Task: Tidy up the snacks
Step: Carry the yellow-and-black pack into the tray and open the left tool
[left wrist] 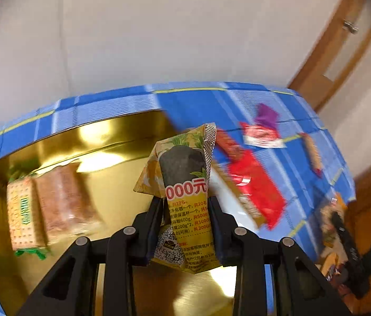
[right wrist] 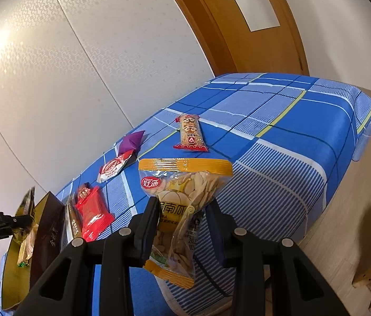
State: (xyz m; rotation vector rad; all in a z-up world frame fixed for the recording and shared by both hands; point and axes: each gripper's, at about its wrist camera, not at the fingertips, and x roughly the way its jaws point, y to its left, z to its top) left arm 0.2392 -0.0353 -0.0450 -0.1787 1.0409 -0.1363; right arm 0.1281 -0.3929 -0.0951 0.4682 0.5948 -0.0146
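My left gripper [left wrist: 186,202] is shut on a yellow snack packet [left wrist: 183,181] and holds it above the open gold tin [left wrist: 122,131]. Two biscuit packs [left wrist: 51,205] lie inside the tin at the left. My right gripper [right wrist: 184,210] is shut on a clear bag of pumpkin seeds [right wrist: 183,200] with orange edges, held above the blue plaid tabletop [right wrist: 277,137]. The left gripper [right wrist: 25,221] and its yellow packet also show at the far left of the right wrist view, over the tin [right wrist: 11,276].
Loose snacks lie on the cloth: a red packet [right wrist: 92,213], a red-and-white packet [right wrist: 113,168], a purple wrapper [right wrist: 133,141], a brown bar [right wrist: 190,133]. The tin's dark wall [right wrist: 47,239] stands by the red packet. A wooden door [right wrist: 238,21] is behind, floor at the right.
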